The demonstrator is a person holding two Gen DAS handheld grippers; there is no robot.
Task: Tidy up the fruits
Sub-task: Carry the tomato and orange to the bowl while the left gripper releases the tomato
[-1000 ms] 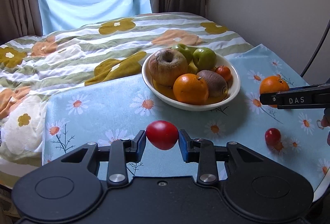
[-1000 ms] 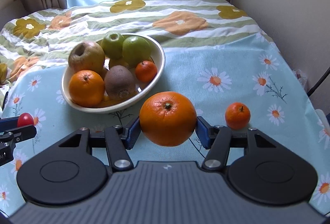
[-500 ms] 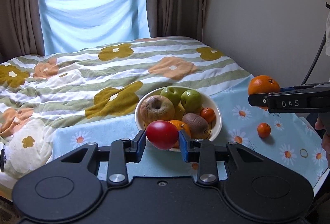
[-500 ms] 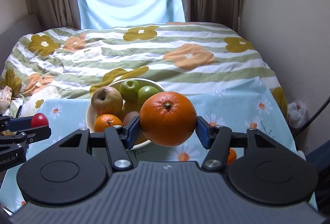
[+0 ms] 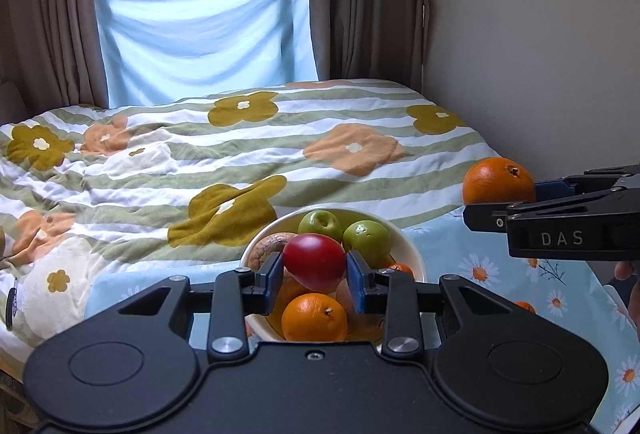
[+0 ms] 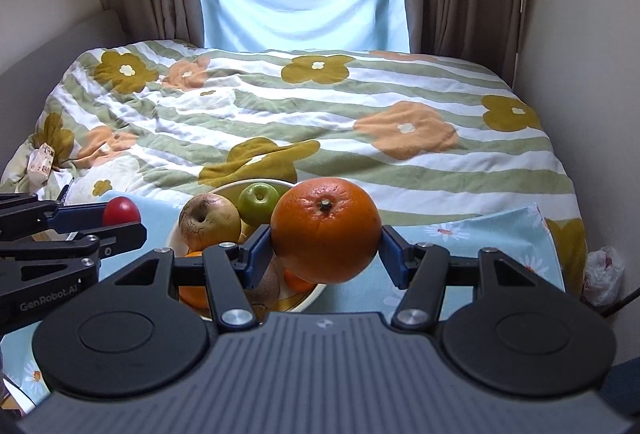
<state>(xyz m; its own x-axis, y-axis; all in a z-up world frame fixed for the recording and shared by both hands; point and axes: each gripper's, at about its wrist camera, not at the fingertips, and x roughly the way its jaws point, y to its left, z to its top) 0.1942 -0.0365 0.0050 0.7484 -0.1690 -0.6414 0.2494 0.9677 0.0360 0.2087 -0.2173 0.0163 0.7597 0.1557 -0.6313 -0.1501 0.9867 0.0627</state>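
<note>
Fruit fills the white bowl (image 5: 412, 254) on my daisy cloth (image 5: 480, 254): two green apples (image 5: 320, 224), a brown apple (image 6: 208, 220), an orange (image 5: 314, 318). My left gripper (image 5: 314, 276) pinches a red tomato (image 5: 314, 260); my right gripper (image 6: 326, 246) clamps a large orange (image 6: 326, 230).

My left tool (image 5: 314, 270) has a tomato (image 5: 314, 259) between its pads, over the bowl (image 5: 412, 254). My right tool (image 6: 326, 240) has an orange (image 6: 326, 230) between its pads, right of the bowl. The bowl, with apples (image 5: 366, 240) in it, sits on the worktop (image 5: 500, 274); the bed (image 5: 240, 154) lies behind it.
</note>
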